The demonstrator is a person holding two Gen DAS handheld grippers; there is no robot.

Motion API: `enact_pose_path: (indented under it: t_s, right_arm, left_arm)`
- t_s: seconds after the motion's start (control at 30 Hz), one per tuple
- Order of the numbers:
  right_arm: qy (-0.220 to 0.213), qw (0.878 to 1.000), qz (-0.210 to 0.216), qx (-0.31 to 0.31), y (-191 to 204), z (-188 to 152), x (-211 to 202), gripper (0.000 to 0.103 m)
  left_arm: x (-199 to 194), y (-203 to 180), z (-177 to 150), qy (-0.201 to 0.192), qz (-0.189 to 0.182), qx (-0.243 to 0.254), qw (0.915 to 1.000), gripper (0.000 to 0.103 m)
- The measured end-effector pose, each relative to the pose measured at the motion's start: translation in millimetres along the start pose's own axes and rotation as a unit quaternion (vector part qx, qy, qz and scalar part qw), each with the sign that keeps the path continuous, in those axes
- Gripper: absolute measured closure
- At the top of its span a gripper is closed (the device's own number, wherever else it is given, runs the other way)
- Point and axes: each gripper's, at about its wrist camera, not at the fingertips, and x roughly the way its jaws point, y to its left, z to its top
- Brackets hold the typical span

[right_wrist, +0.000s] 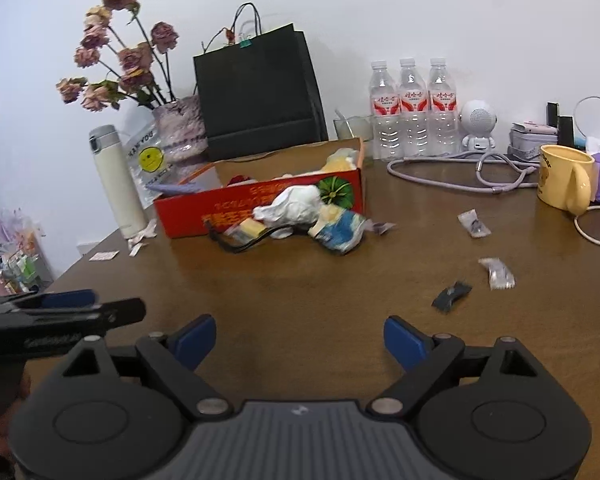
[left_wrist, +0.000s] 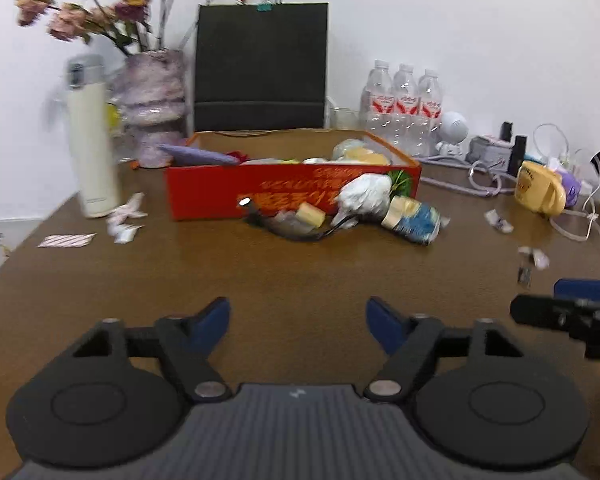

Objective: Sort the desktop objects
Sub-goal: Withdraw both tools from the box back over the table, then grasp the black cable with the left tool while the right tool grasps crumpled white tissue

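Observation:
A red open box (left_wrist: 220,192) (right_wrist: 188,212) with several items inside stands mid-table. Before it lies a heap: a white crumpled bag (left_wrist: 366,192) (right_wrist: 296,204), a blue-and-yellow packet (left_wrist: 414,216) (right_wrist: 338,228), a yellow block (left_wrist: 310,214) (right_wrist: 250,227) and a black cord (left_wrist: 284,230) (right_wrist: 236,246). Small wrappers (right_wrist: 474,224) (right_wrist: 496,274) and a dark scrap (right_wrist: 452,294) lie at the right. My left gripper (left_wrist: 298,320) is open and empty above bare wood; it also shows in the right wrist view (right_wrist: 80,306). My right gripper (right_wrist: 300,340) is open and empty; its fingers (left_wrist: 580,288) show at the left wrist view's right edge.
A white flask (left_wrist: 90,140), a vase of dried flowers (left_wrist: 152,108), a black paper bag (left_wrist: 260,68), three water bottles (left_wrist: 402,108), a white speaker (right_wrist: 478,124), a yellow mug (right_wrist: 564,178) and cables (right_wrist: 460,170) line the back. Paper scraps (left_wrist: 124,216) lie at the left.

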Motion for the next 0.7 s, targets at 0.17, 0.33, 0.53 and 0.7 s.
enact_pose_path:
  t_s: [0.17, 0.33, 0.53, 0.7]
  right_arm:
    - [-0.005, 1.0, 0.001, -0.019, -8.5, 30.9, 33.5, 0.02]
    - [-0.009, 0.999, 0.008, -0.03, -10.1, 59.3, 73.0, 0.021]
    - [0.013, 0.998, 0.024, -0.057, -2.5, 94.7, 134.6, 0.021]
    - [0.04, 0.996, 0.039, -0.067, 3.6, 111.6, 191.7, 0.034]
  left_arm:
    - [67.0, -8.4, 38.8, 0.002, -0.032, 0.054, 0.998, 0.045]
    - [131.6, -17.3, 62.0, 0.023, -0.049, 0.096, 0.994, 0.054]
    - [167.2, -11.4, 65.4, 0.072, -0.087, 0.083, 0.9902, 0.077]
    - [166.0, -12.8, 59.8, 0.074, -0.113, 0.121, 0.9834, 0.093]
